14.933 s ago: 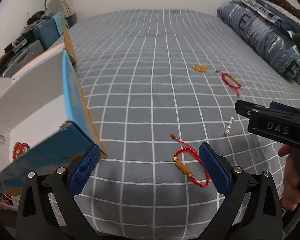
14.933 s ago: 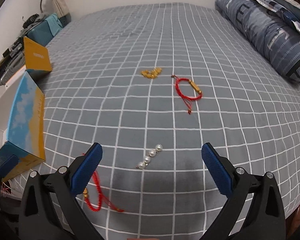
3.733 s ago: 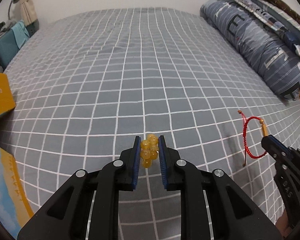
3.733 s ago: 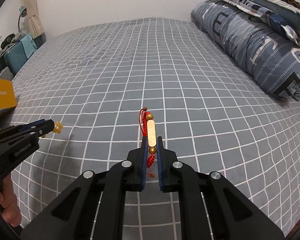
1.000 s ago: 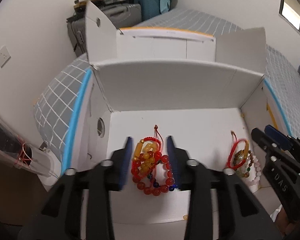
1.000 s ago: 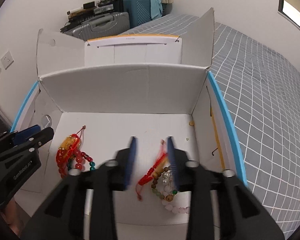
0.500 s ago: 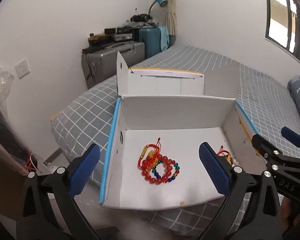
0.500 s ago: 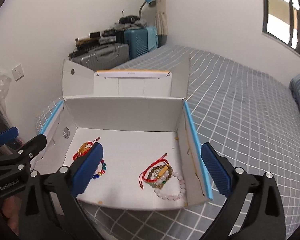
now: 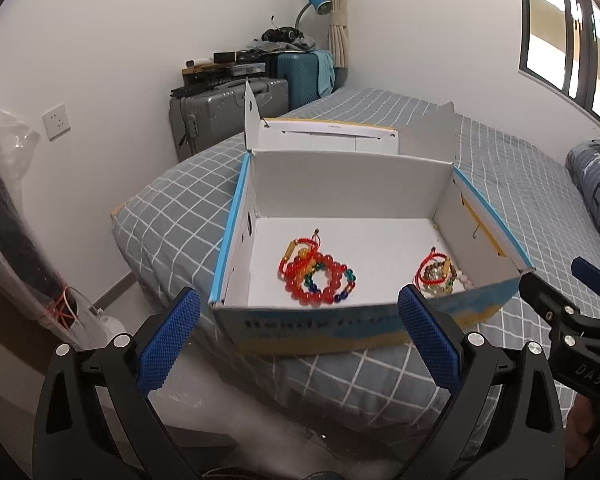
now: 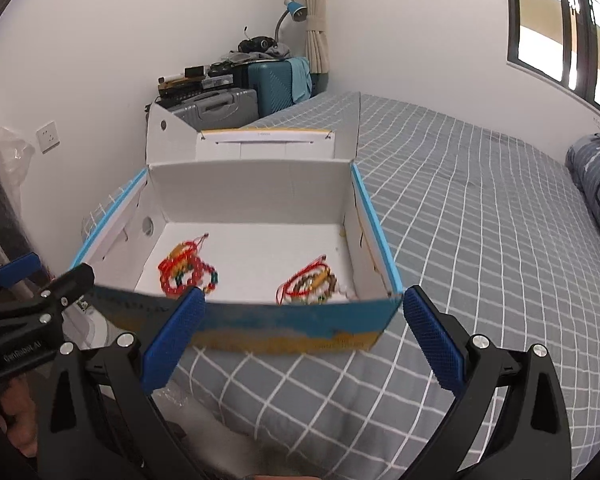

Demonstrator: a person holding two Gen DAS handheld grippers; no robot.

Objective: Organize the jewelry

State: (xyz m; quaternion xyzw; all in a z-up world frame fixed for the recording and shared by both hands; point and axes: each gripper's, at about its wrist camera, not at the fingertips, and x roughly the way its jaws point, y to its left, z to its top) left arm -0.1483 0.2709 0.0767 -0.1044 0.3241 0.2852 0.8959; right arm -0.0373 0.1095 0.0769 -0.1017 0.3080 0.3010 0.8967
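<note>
An open cardboard box (image 9: 236, 248) with blue-trimmed rims sits at the corner of a bed (image 9: 500, 168) covered in grey checked bedding, in a small white-walled bedroom. Behind the box, a grey suitcase (image 9: 220, 116) and a teal suitcase (image 9: 300, 76) stand against the wall, piled with clutter, beside a blue desk lamp (image 9: 318, 2) and a curtain (image 9: 338, 20). A wall socket (image 9: 56, 121) is at left; a blue striped bolster (image 9: 596, 184) lies at the far right edge of the bed.

Both tongs hang in front of the box's printed front wall, spread wide and holding nothing: the left tongs (image 9: 298, 338) and the right tongs (image 10: 300, 342). Nothing lies between them and the box.

Inside, on the white floor, are two separate heaps. Toward the left wall lies a bracelet of large red beads (image 9: 320, 280), tangled with a red cord bracelet (image 9: 300, 256) and amber beads. Toward the right wall lies a second red cord bracelet (image 9: 432, 270) over brown and pale bead strands; the front wall partly hides this heap.

The left wrist view shows the right tongs from the side at its right edge. The right wrist view, slightly blurred, shows the left tongs at its left edge and the round hole (image 10: 148, 225) in the box's left wall.
</note>
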